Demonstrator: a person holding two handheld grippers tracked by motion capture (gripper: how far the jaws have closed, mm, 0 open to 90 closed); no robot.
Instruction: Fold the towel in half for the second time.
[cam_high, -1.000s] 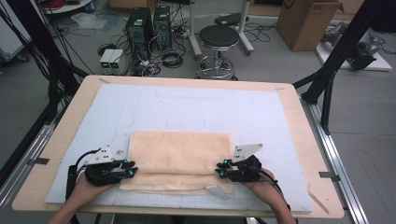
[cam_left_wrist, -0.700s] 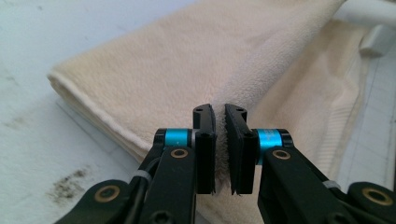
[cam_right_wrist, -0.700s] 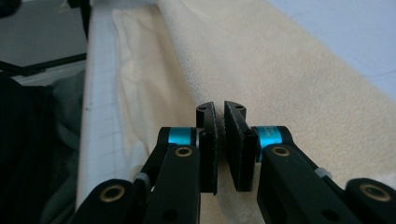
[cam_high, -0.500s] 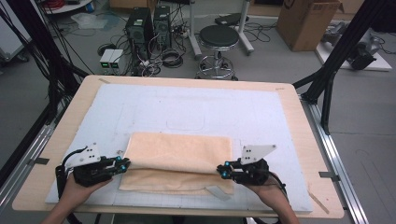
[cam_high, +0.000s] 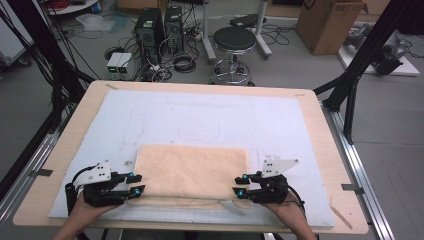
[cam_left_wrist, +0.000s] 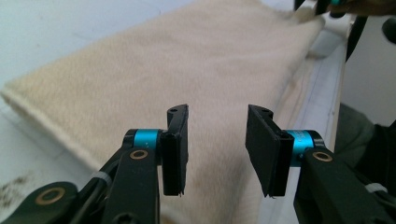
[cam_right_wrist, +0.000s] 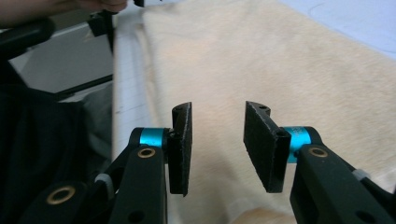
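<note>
A cream towel (cam_high: 192, 170) lies folded flat on the white mat (cam_high: 210, 117), close to the table's near edge. My left gripper (cam_high: 135, 183) sits at the towel's near left corner and my right gripper (cam_high: 240, 186) at its near right corner. Both have just been opening. In the left gripper view the jaws of the left gripper (cam_left_wrist: 218, 121) stand apart over the towel (cam_left_wrist: 187, 60), pressing on nothing. In the right gripper view the right gripper (cam_right_wrist: 217, 114) is likewise open above the towel (cam_right_wrist: 261, 60).
The mat covers most of a wooden table (cam_high: 327, 135). Black frame struts (cam_high: 360, 60) rise at the table's right and left. On the floor beyond stand a stool (cam_high: 235, 42), computer towers (cam_high: 160, 27) with cables, and a cardboard box (cam_high: 325, 22).
Both grippers' jaws have opened and let go of the towel's near corners. The rumpled near edge has settled, and the towel lies flatter.
</note>
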